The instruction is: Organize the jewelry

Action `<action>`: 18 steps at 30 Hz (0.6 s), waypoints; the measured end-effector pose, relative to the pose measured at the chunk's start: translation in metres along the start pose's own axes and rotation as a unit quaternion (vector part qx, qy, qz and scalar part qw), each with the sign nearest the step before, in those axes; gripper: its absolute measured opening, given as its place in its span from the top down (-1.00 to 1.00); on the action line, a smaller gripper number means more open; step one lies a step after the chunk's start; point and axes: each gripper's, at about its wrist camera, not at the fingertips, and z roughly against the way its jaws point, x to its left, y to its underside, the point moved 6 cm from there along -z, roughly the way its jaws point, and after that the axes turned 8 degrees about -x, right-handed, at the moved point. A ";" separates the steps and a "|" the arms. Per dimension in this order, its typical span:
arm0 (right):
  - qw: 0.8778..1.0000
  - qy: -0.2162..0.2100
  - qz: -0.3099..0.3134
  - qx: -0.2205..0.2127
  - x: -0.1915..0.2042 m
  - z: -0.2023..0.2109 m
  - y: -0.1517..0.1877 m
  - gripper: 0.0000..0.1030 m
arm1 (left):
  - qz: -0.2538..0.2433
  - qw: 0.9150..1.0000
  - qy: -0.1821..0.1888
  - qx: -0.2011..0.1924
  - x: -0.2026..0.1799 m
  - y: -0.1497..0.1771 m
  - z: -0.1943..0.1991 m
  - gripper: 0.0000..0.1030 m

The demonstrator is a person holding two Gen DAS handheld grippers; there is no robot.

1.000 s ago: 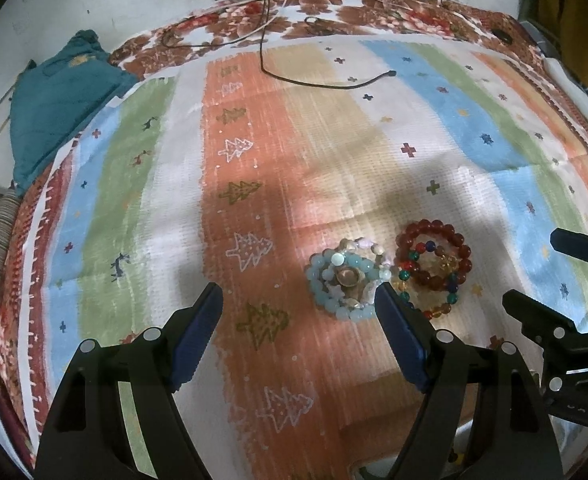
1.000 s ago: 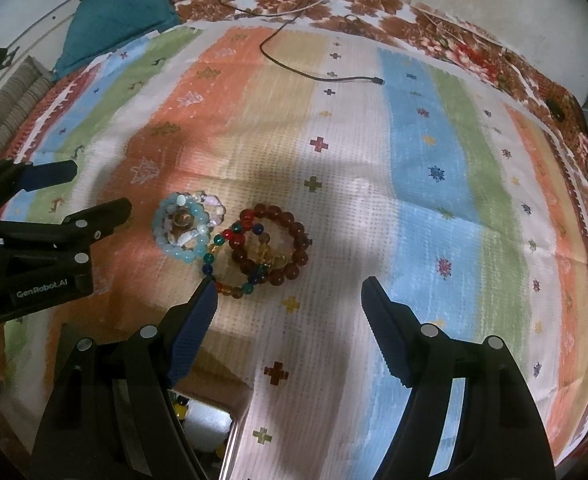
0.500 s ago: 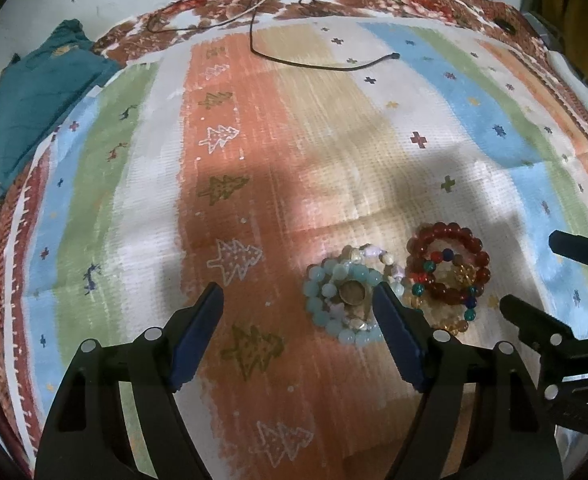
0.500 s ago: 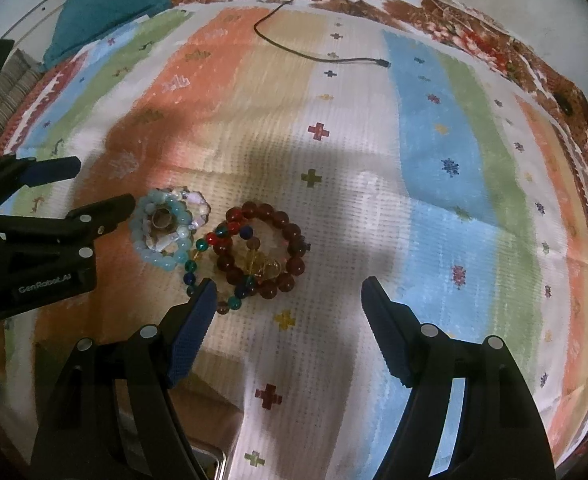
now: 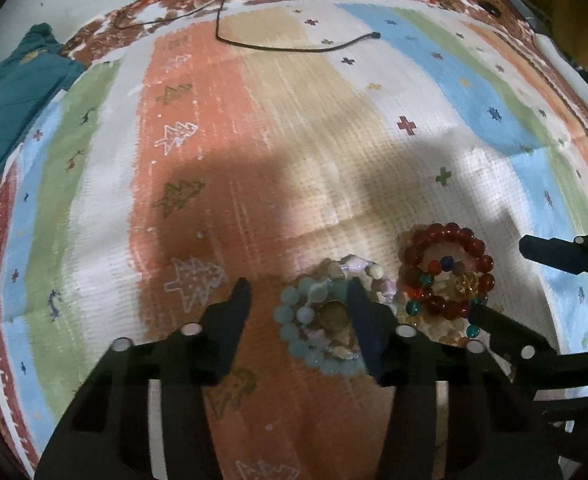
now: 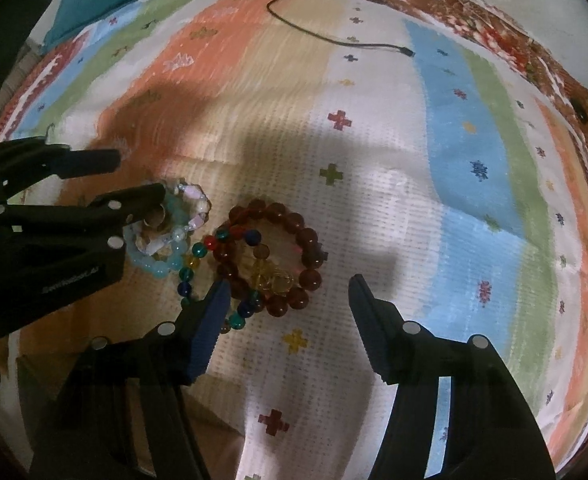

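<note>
The only lettering sits on the black body of the left gripper (image 6: pixel 134 176), at the left edge of the right wrist view. It is pale print, blurred here, and looks like "GenRobot.AI", though the first letters cannot be told for sure. Nothing can be read in the left wrist view.

Open striped woven cloth (image 6: pixel 434 208) right of dark red round-bead bracelet (image 6: pixel 294 256); blocked left by pale blue bead bracelet (image 6: pixel 162 248) and black left gripper (image 6: pixel 130 176).
</note>
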 end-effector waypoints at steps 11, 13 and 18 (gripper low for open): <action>1.000 -0.013 0.014 0.008 0.005 -0.011 0.005 0.51 | -0.019 1.000 -0.007 0.004 -0.005 0.006 -0.007 0.79; 1.000 -0.018 0.015 0.006 0.006 -0.010 0.004 0.63 | -0.020 1.000 -0.008 0.004 -0.006 0.006 -0.007 0.79; 1.000 -0.022 0.022 0.004 0.009 -0.010 0.005 0.79 | -0.016 1.000 -0.012 0.001 -0.005 0.005 -0.003 0.79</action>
